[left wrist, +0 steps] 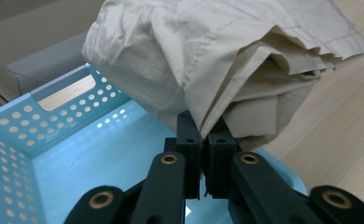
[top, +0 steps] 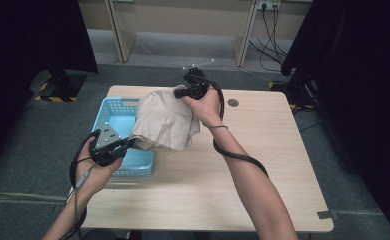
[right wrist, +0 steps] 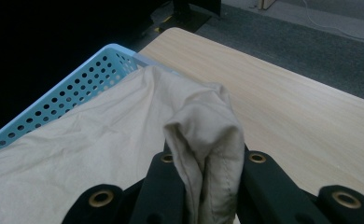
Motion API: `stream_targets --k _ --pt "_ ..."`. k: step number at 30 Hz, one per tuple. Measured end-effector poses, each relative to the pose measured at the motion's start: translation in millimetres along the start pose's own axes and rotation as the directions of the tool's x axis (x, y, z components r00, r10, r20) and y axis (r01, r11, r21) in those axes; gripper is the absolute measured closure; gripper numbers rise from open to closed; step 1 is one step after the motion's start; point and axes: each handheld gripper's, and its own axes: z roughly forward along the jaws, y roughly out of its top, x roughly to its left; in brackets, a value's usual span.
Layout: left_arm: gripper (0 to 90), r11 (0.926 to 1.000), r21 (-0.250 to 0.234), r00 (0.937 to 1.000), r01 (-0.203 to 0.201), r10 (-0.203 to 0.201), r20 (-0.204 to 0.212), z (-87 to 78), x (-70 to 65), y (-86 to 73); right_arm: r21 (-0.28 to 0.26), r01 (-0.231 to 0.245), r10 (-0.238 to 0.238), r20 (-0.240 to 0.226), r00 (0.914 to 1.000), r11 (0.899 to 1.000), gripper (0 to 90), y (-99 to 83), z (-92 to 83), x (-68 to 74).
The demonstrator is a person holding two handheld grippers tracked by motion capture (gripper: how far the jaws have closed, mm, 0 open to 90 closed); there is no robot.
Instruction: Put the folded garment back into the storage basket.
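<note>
- Left gripper [top: 131,143], near the front left of the table: jaws pinched tight on a lower fold of the beige cloth [top: 165,117], pads pressed onto the fabric just above the basket's near end.
- Right gripper [top: 179,93], farther back: jaws clamped on a bunched, seamed edge of the cloth [right wrist: 207,135], fabric squeezed up between them.
- Cloth: stretched and draped between both grippers, crumpled, hanging partly over the right rim of the basket and partly over bare tabletop.
- Basket [top: 114,106]: light blue plastic, perforated walls, handle slot in the far end, standing on the left part of the table.
- Table [top: 263,165]: pale wood grain, with a dark round grommet [top: 233,103] near its far edge.
</note>
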Motion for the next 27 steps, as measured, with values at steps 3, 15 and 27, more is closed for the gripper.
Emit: stream_targets --k 3,15,27 --pt "86.7 1.0000 0.000 1.0000 0.003 -0.003 -0.006 -1.2 1.8 -1.2 -0.002 0.005 -0.005 -0.002 1.0000 1.000 84.4 1.3 2.4 3.1" --pt "86.6 0.9999 0.008 0.9995 0.013 -0.013 -0.028 -8.4 9.8 -7.7 0.000 0.015 -0.015 -0.016 0.9998 1.000 84.5 5.5 12.5 13.2" --pt "86.6 0.9996 0.019 0.9987 0.020 -0.019 -0.048 -15.9 17.8 -15.4 0.006 0.018 -0.018 -0.034 0.9993 1.000 84.5 7.2 24.3 24.4"
